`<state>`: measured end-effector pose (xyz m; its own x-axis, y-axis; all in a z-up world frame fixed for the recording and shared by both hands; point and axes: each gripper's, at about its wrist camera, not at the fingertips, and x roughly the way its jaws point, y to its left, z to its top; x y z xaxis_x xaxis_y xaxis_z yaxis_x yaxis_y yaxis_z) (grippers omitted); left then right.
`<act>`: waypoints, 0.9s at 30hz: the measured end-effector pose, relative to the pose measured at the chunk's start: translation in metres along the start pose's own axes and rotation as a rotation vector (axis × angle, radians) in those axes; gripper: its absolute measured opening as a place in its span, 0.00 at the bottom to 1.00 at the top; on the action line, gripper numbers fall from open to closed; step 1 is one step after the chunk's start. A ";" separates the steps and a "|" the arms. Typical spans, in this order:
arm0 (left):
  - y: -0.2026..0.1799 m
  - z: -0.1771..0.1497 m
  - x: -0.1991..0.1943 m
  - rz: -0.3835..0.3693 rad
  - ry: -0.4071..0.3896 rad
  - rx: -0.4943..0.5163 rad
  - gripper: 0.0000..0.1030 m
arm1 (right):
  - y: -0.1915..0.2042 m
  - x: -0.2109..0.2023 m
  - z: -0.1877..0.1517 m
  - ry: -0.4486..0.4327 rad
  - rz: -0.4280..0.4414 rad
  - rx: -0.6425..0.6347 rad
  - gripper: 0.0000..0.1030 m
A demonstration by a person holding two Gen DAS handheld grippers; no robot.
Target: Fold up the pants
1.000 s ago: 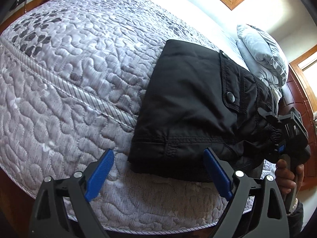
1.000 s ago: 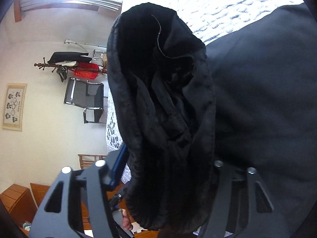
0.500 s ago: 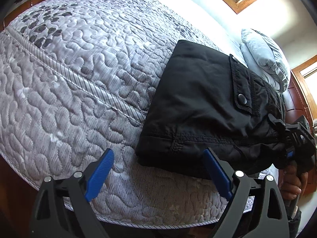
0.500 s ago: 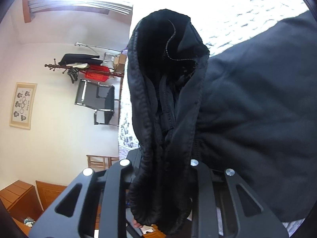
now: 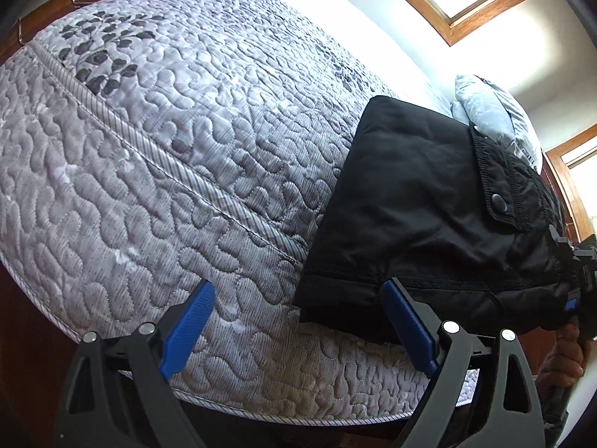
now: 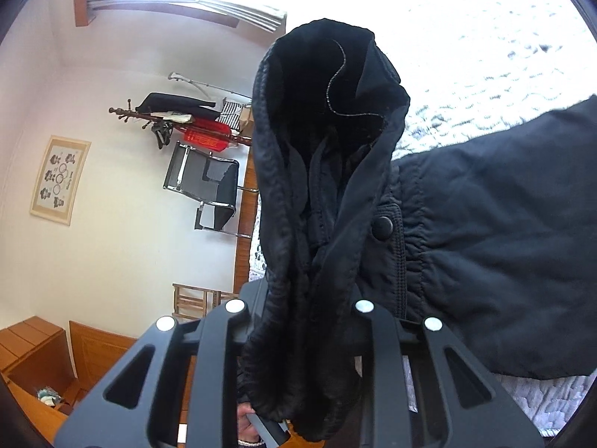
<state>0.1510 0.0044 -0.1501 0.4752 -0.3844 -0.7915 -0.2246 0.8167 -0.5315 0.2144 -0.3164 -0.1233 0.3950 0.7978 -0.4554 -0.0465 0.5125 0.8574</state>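
- Black pants, folded into a compact rectangle, lie on the quilted grey bedspread near the bed's near edge; snap-button pocket flap faces up.
- Left gripper: blue-padded fingers spread wide, nothing between them. Left finger sits over bare quilt. Right finger's tip overlaps the pants' near hem edge in the left wrist view; contact cannot be told.
- The pants' near-left corner lies between the two left fingers, toward the right one.
- Right gripper: fingers closed narrow on a bunched fold of the pants (elastic waistband end, gathered and standing up out of the jaws). Pad faces are hidden by cloth.
- From the left wrist view, the right gripper holds the pants' right end at the bed edge, with the person's hand below it.
- The rest of the pants extends right of the right gripper, lying on the bedspread.
- Background: grey pillows beyond the pants; black chair and coat rack by the wall.
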 end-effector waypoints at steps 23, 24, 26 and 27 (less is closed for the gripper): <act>-0.054 -0.011 0.000 0.019 0.020 0.141 0.89 | -0.042 -0.049 0.014 -0.065 -0.041 0.065 0.22; -0.055 -0.012 0.001 0.020 0.022 0.146 0.89 | -0.047 -0.050 0.014 -0.068 -0.042 0.074 0.22; -0.058 -0.013 0.001 0.024 0.026 0.157 0.89 | -0.056 -0.050 0.013 -0.068 -0.037 0.098 0.22; -0.060 -0.013 0.002 0.026 0.029 0.160 0.89 | -0.061 -0.049 0.013 -0.068 -0.033 0.108 0.22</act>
<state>0.1541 -0.0507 -0.1242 0.4458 -0.3723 -0.8140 -0.0968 0.8840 -0.4573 0.2100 -0.3911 -0.1504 0.4565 0.7556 -0.4697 0.0653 0.4980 0.8647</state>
